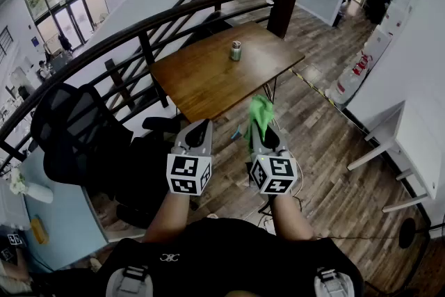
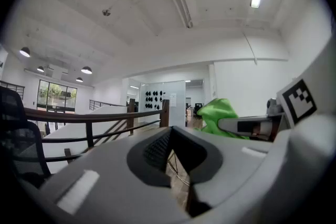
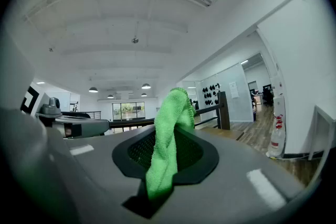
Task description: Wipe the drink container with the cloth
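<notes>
A small drink can [image 1: 236, 50] stands upright near the far edge of a brown wooden table [image 1: 201, 80], well ahead of both grippers. My right gripper [image 1: 259, 123] is shut on a green cloth [image 1: 259, 115], which sticks up between its jaws [image 3: 168, 139]. My left gripper [image 1: 201, 127] is held beside it, shut with nothing between its jaws. In the left gripper view the cloth [image 2: 218, 115] and the right gripper [image 2: 247, 126] show at the right. Both grippers are raised in front of the person's body, short of the table's near edge.
A dark curved railing [image 1: 139, 31] runs behind the table at left. A black mesh office chair [image 1: 73, 129] stands to the left of the grippers. A white desk [image 1: 410, 142] is at right, and a fire extinguisher [image 1: 354, 73] stands on the wood floor.
</notes>
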The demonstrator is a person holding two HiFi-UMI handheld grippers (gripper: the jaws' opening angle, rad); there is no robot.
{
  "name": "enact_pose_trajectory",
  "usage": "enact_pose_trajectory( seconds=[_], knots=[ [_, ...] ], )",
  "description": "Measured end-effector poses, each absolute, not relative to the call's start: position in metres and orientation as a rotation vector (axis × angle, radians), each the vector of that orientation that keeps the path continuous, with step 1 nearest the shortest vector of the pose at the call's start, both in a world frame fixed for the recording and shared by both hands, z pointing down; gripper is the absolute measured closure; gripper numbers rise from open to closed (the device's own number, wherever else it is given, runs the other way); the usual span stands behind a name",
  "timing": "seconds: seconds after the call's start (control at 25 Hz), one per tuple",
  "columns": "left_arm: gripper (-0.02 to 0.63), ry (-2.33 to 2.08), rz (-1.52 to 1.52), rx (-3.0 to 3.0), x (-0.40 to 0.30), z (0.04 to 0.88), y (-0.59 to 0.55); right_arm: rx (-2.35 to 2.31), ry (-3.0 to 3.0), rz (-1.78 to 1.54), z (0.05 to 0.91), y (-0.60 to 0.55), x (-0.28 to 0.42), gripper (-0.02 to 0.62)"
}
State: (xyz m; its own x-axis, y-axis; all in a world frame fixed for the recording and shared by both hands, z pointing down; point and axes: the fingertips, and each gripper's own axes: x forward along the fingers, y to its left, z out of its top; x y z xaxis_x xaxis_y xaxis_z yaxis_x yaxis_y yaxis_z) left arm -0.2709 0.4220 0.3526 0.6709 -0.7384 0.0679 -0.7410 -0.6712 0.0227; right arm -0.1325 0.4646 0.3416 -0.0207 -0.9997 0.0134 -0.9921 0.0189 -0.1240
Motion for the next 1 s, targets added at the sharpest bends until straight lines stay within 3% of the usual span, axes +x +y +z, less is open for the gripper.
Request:
enact_pose_trajectory(
  seconds=[1.0],
  knots=[
    [0.557, -1.144, -0.015, 2.82, -0.288, 0.354, 0.357, -2.177, 2.132, -0.121, 0.339, 0.408, -0.145, 0.529]
  ],
)
